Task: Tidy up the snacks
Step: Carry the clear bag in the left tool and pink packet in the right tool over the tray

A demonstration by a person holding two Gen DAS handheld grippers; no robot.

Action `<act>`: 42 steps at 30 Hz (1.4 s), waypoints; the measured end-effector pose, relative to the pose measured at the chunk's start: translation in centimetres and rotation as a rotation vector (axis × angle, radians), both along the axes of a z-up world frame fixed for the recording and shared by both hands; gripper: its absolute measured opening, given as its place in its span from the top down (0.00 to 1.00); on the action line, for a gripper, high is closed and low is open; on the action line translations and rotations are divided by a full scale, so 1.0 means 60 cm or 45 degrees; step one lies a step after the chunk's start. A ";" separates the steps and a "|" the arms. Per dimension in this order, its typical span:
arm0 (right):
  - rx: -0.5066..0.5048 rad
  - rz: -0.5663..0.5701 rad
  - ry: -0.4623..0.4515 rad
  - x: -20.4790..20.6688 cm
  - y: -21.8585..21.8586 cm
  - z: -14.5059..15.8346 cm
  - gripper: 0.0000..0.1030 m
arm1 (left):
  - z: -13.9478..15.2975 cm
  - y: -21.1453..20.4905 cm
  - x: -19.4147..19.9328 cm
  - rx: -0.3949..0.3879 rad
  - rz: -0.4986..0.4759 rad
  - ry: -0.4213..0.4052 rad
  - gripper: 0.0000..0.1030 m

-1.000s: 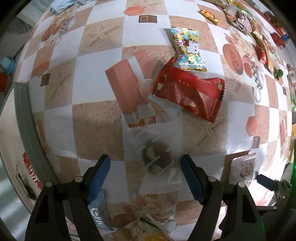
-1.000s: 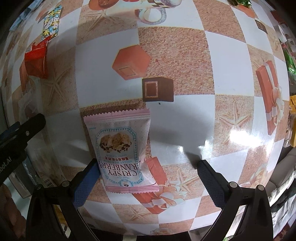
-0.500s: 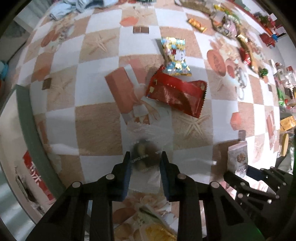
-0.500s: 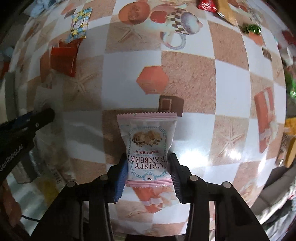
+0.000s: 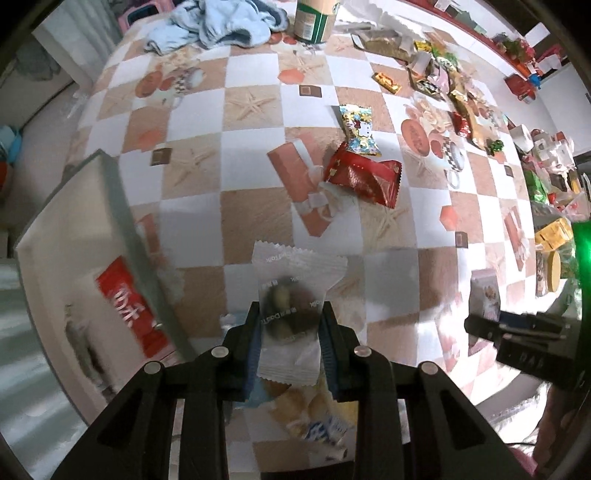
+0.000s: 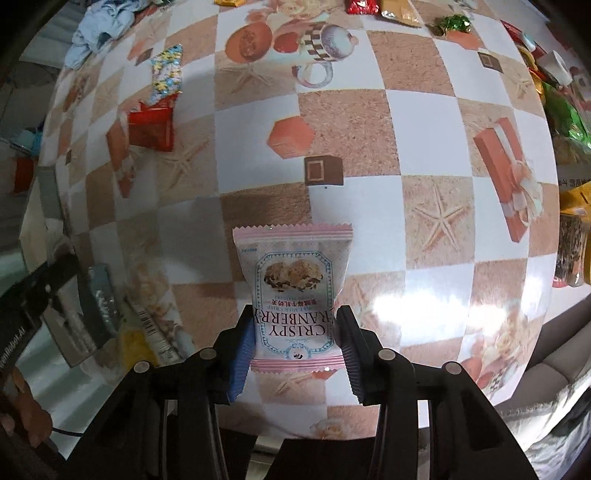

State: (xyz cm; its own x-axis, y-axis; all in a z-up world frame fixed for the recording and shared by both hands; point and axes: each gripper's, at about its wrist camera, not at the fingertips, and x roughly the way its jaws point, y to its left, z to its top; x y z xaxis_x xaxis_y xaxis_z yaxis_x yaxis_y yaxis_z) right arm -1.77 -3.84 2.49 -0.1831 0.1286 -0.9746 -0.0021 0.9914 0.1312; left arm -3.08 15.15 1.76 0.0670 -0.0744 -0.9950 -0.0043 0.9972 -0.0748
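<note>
Snacks are gripped in both tools: the left gripper (image 5: 289, 334) clamps a translucent packet (image 5: 291, 291), its contents blurred, perhaps a dark sweet. Right gripper (image 6: 294, 338) is clamped on a pink cranberry crisp packet (image 6: 293, 291).

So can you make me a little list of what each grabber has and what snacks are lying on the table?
left gripper: shut on a clear packet with a dark snack inside
right gripper: shut on a pink cranberry packet
on the table: red packet, cartoon-print packet touching it
far edge: blue cloth, green-labelled jar
left side: white box holding a red packet
</note>
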 end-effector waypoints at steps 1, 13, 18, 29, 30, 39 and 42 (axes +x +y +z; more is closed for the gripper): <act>0.008 0.003 -0.006 -0.003 0.003 0.007 0.56 | 0.006 0.004 -0.006 0.006 -0.005 -0.009 0.69; 0.047 0.154 -0.113 0.036 0.056 0.085 0.56 | 0.065 0.097 -0.056 0.003 0.058 -0.076 0.69; 0.035 0.237 -0.123 0.036 0.101 0.085 0.56 | 0.073 0.125 -0.070 -0.004 0.126 -0.097 0.69; 0.018 0.355 -0.127 0.018 0.165 0.078 0.56 | 0.071 0.168 -0.104 -0.009 0.216 -0.095 0.69; 0.018 0.363 -0.126 0.016 0.168 0.078 0.56 | 0.070 0.171 -0.107 -0.010 0.225 -0.094 0.69; 0.003 0.395 -0.116 0.007 0.185 0.075 0.56 | 0.058 0.189 -0.121 -0.019 0.260 -0.070 0.69; -0.002 0.393 -0.111 0.006 0.186 0.072 0.56 | 0.056 0.191 -0.123 -0.023 0.260 -0.066 0.69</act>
State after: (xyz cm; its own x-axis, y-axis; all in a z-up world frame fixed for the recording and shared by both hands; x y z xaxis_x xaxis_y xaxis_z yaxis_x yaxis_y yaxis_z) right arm -1.40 7.32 6.82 -0.1293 0.0781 -0.9885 -0.3142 0.9423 0.1156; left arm -10.45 26.63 5.12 0.1336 -0.0717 -0.9884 -0.2021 0.9745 -0.0980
